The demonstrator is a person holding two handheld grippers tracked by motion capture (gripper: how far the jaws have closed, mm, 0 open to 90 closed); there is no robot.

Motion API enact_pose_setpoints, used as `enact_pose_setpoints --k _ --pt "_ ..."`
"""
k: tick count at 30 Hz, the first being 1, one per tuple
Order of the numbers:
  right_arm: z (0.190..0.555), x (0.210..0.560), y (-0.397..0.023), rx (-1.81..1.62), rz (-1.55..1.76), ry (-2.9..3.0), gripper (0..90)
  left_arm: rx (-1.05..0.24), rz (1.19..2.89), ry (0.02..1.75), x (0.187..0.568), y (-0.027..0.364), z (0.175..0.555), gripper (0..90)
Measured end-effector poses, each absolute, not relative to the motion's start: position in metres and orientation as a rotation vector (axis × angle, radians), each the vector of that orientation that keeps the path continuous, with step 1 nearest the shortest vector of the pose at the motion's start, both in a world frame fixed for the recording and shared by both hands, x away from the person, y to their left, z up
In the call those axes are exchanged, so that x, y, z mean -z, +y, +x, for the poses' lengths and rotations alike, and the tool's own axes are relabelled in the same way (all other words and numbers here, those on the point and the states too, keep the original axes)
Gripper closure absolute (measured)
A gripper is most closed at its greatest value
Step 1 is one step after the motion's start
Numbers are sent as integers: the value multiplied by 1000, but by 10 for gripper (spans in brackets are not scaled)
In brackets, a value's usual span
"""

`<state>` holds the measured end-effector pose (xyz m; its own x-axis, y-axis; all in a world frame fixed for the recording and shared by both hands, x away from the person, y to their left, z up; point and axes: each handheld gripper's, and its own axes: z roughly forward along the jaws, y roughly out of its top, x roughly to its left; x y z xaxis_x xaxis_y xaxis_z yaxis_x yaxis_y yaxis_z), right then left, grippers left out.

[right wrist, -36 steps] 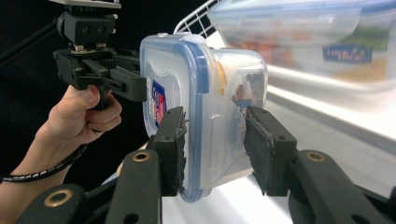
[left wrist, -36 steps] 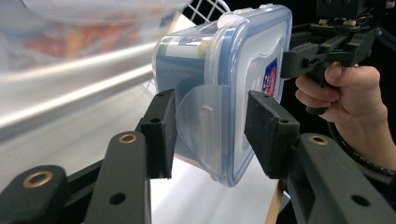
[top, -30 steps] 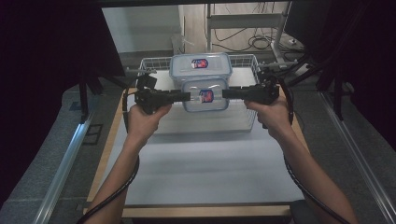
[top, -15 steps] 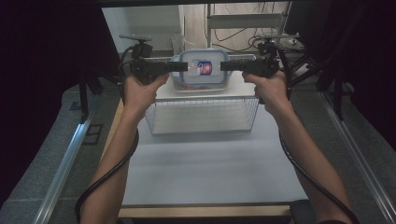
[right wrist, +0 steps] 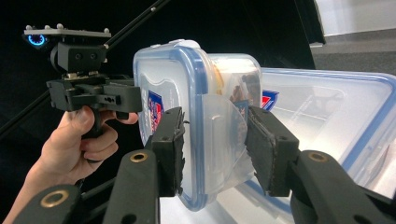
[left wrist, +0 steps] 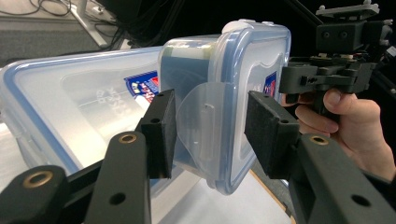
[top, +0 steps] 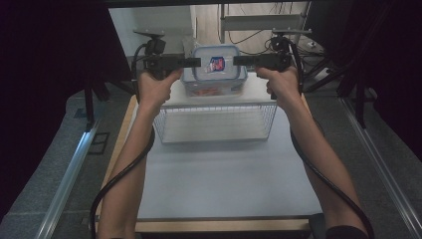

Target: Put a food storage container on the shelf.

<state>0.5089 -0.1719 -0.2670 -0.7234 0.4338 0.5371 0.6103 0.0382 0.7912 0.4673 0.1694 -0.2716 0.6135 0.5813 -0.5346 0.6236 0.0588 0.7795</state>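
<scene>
A small clear container (top: pixel 215 64) with a blue-rimmed lid and a red-and-blue label hangs in the air beyond the wire basket (top: pixel 214 106), its lid turned toward me. My left gripper (top: pixel 198 62) is shut on its left end and my right gripper (top: pixel 236 60) on its right end. In the left gripper view the pads (left wrist: pixel 266 135) press on the lid and back of the small container (left wrist: pixel 224 93). The right gripper view shows that gripper's pads (right wrist: pixel 170 140) clamping the small container (right wrist: pixel 201 107) the same way. Brownish contents show inside.
A larger clear container (left wrist: pixel 70 102) with the same blue rim lies flat just behind the held one, also seen in the right gripper view (right wrist: pixel 327 112). The white tabletop (top: pixel 219 174) stretches toward me from the basket. Dark stands and cables flank the table.
Both hands have carried the small container up and away from me, from over the basket to beyond its far side. The grip on both ends is unchanged.
</scene>
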Motion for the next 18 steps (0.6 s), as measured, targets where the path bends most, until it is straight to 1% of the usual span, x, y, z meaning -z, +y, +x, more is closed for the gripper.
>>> enact_pose_setpoints --k 4,10,12,18 --pt "513 270 -170 1765 -1100 -2143 571 33 1596 1041 273 169 469 541" --pt "515 269 -166 1774 -1136 -2162 557 -23 1621 1072 267 166 470 529" --pt "514 267 -164 1777 -1148 -2211 591 -34 1634 1086 266 164 472 525" --pt "515 265 -156 1770 -1168 -2288 583 -33 1613 1117 267 164 478 501"
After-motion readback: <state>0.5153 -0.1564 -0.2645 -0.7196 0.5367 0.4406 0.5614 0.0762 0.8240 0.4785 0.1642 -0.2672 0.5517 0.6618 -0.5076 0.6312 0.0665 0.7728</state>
